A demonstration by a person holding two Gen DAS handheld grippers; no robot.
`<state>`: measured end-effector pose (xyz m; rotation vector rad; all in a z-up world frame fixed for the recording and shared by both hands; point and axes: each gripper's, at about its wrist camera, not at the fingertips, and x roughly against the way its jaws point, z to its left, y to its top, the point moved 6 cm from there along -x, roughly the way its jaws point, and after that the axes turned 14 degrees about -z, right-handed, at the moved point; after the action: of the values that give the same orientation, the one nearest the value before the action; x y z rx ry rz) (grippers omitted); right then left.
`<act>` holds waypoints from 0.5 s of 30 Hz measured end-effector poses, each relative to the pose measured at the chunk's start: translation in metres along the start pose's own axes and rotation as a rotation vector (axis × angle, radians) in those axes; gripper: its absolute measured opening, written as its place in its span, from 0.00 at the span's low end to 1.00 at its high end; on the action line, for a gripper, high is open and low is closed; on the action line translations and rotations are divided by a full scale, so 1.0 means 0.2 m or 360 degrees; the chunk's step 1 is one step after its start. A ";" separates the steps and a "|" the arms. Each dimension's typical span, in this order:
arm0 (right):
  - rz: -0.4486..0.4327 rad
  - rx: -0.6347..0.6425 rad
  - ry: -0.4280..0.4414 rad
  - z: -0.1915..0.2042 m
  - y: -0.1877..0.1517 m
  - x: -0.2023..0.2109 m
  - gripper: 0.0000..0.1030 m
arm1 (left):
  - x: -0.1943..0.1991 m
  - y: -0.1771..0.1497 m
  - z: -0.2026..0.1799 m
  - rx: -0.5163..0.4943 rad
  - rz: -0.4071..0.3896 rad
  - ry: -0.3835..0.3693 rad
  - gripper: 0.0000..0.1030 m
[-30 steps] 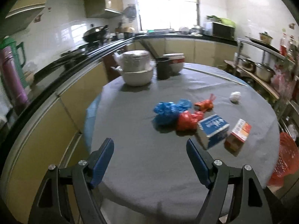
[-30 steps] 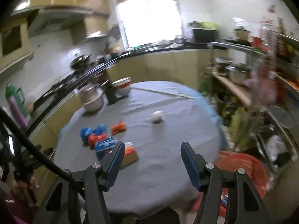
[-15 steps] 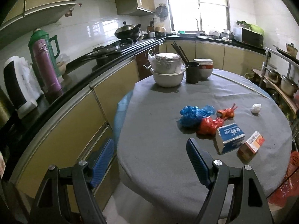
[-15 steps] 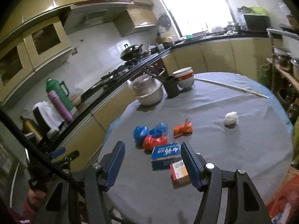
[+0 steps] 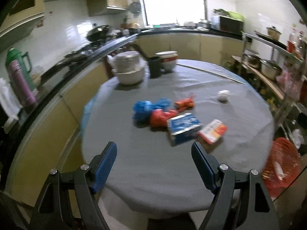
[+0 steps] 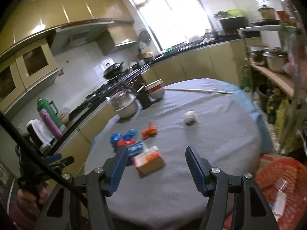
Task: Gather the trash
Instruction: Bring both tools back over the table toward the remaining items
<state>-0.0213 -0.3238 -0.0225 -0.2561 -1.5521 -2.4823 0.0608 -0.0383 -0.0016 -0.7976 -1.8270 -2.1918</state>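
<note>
Trash lies in a loose cluster on the round grey table (image 5: 145, 164): a crumpled blue bag (image 5: 147, 106), a red bag (image 5: 160, 117), an orange wrapper (image 5: 185, 102), a blue carton (image 5: 183, 125), a small orange-and-white box (image 5: 212, 131) and a white paper ball (image 5: 223, 95). My left gripper (image 5: 154, 149) hovers open over the table's near edge, short of the cluster. My right gripper (image 6: 156, 152) is open too, with the orange-and-white box (image 6: 148, 160) just beyond its left finger. A red mesh basket (image 6: 282, 189) stands low at the right, off the table.
Stacked bowls (image 5: 129, 70), a dark cup (image 5: 154, 66) and a red-rimmed bowl (image 5: 167, 59) stand at the table's far side. A dark counter (image 5: 63, 71) with thermoses (image 5: 22, 82) runs along the left. Shelves with pots (image 5: 269, 68) stand on the right. A hand (image 6: 25, 193) holds the left gripper.
Both views swung left and back again. The right gripper has dropped closer to the table and the box. The jaws of both kept their width.
</note>
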 end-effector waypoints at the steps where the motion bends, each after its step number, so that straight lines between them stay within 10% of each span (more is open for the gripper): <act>1: -0.0013 -0.0002 -0.0024 -0.04 0.00 0.03 0.64 | 0.00 0.00 -0.04 0.0005 0.0012 -0.0039 0.78; 15: -0.0039 -0.0151 -0.0163 -0.30 -0.05 0.23 0.64 | -0.42 0.00 -0.23 0.0236 0.0181 -0.0456 0.78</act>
<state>-0.0711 -0.3769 -0.0451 -0.3870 -1.4848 -2.6038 0.1175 -0.0983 -0.0491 -1.2019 -1.9868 -1.9273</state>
